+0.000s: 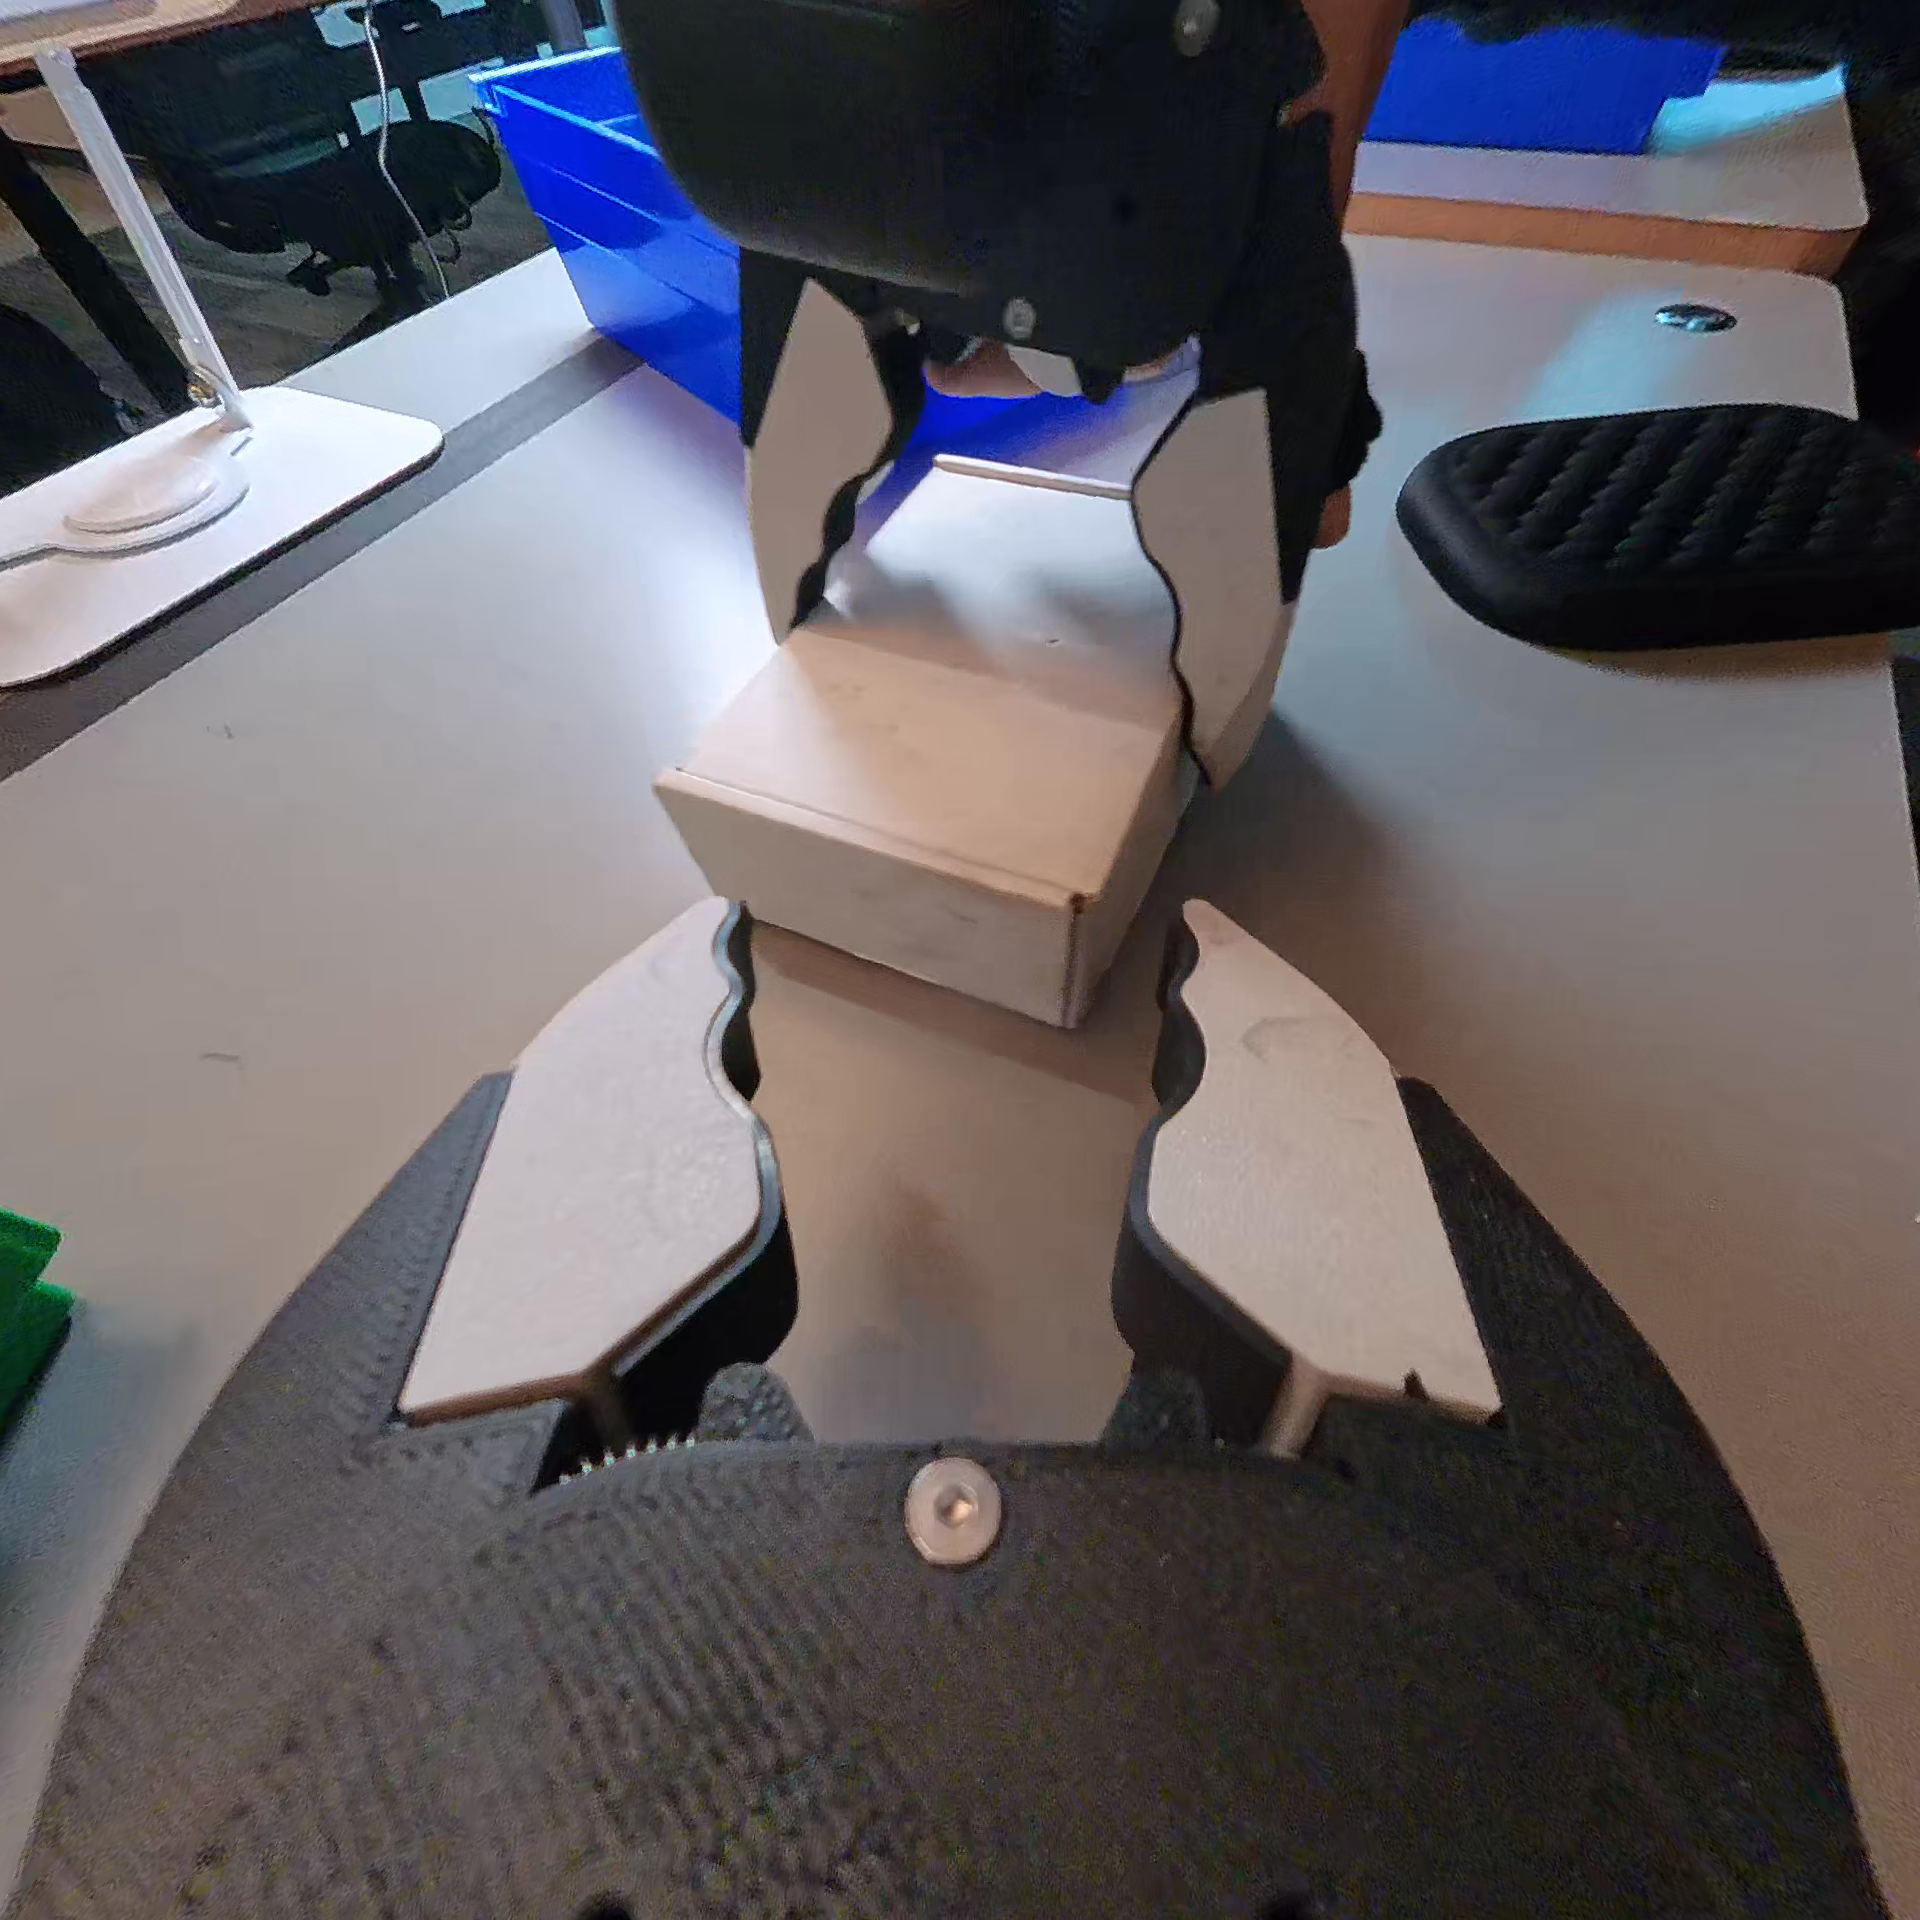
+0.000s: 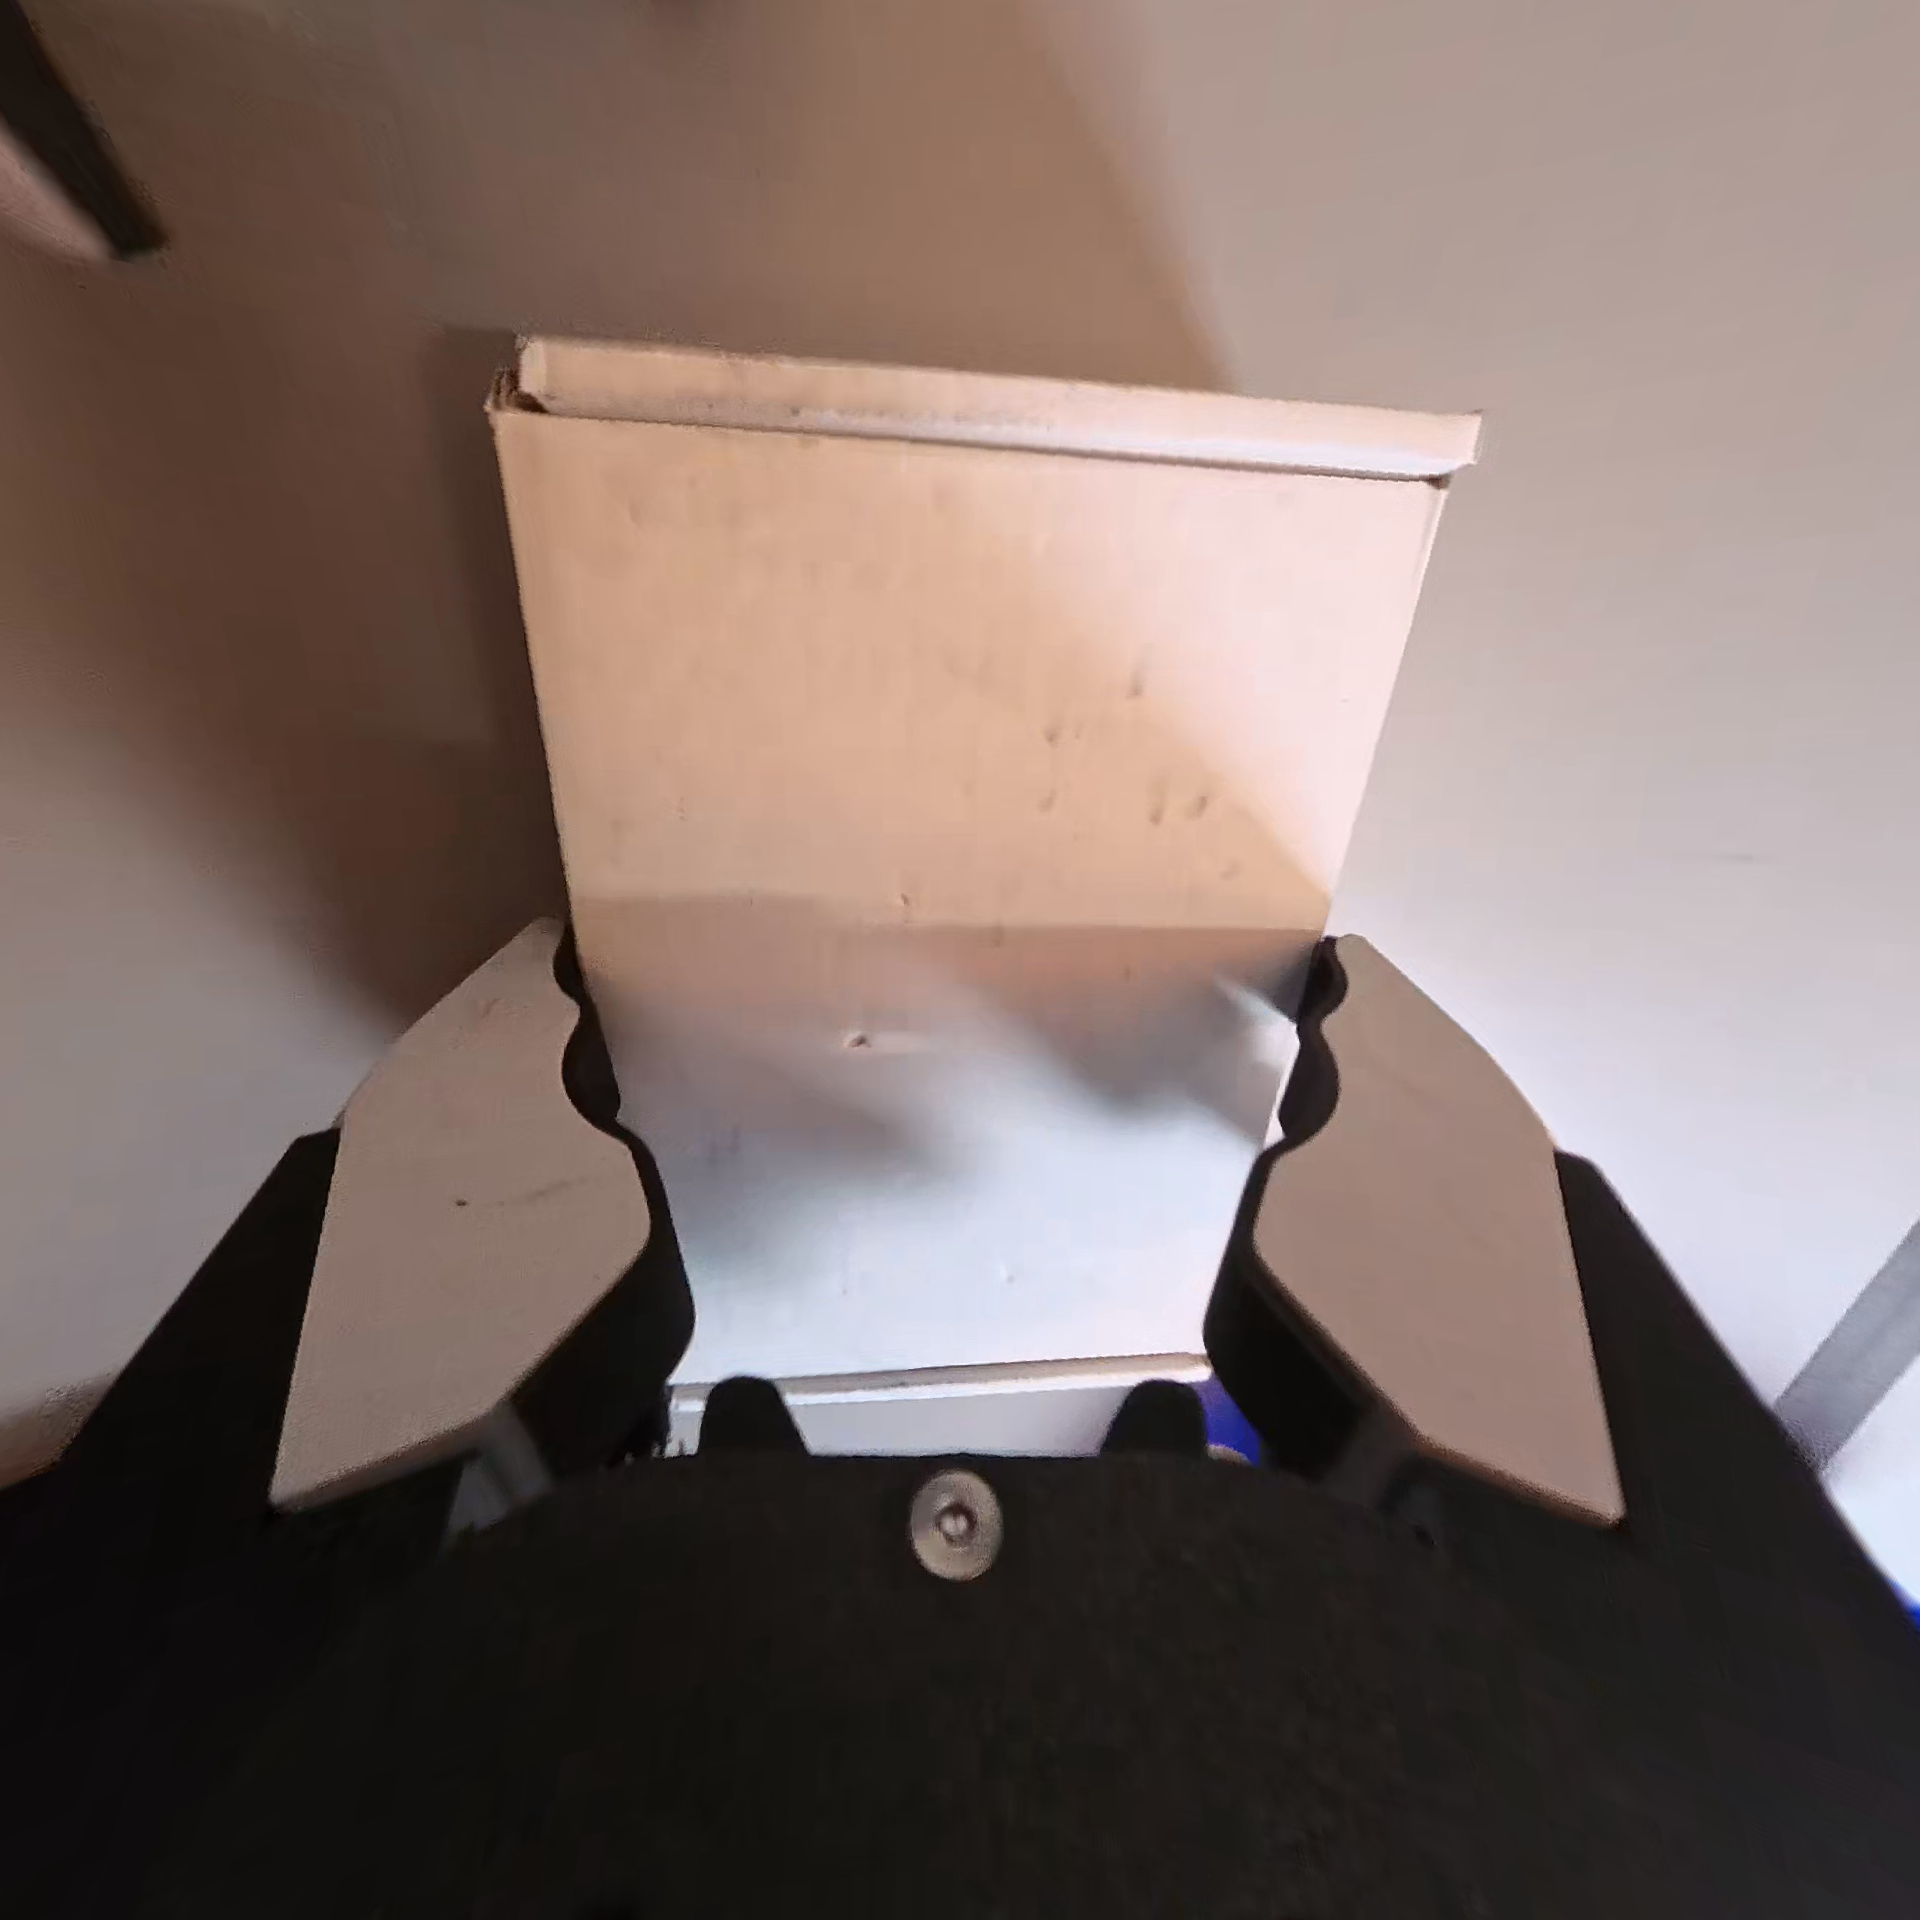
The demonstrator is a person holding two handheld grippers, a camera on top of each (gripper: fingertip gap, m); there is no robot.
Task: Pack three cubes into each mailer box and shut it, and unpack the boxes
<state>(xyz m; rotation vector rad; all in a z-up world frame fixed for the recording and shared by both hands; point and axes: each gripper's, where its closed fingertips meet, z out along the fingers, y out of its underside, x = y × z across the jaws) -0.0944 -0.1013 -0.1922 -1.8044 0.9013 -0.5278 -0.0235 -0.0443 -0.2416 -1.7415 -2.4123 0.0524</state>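
Observation:
A white mailer box [image 1: 914, 769] lies on the grey table [image 1: 364, 831] with its lid down, and no cubes show. A crease runs across its top, and the panel behind the crease slopes up. My right gripper [image 1: 1003, 696] comes down from above with its jaws spread wide. Its fingertips straddle the box at the crease, one against each side. In the right wrist view the box [image 2: 966, 644] fills the gap of that gripper [image 2: 951, 945]. My left gripper [image 1: 958, 920] is open and empty, low over the table, with its tips just short of the box's near face.
Blue bins [image 1: 623, 229] stand behind the box. A white lamp base [image 1: 208, 488] sits at the left. A black mesh pad [image 1: 1662, 520] lies at the right. Something green [image 1: 26, 1309] shows at the left edge. A gloved hand [image 1: 1330, 416] holds the right gripper. The grippers' ends are close to 11 cm from one another.

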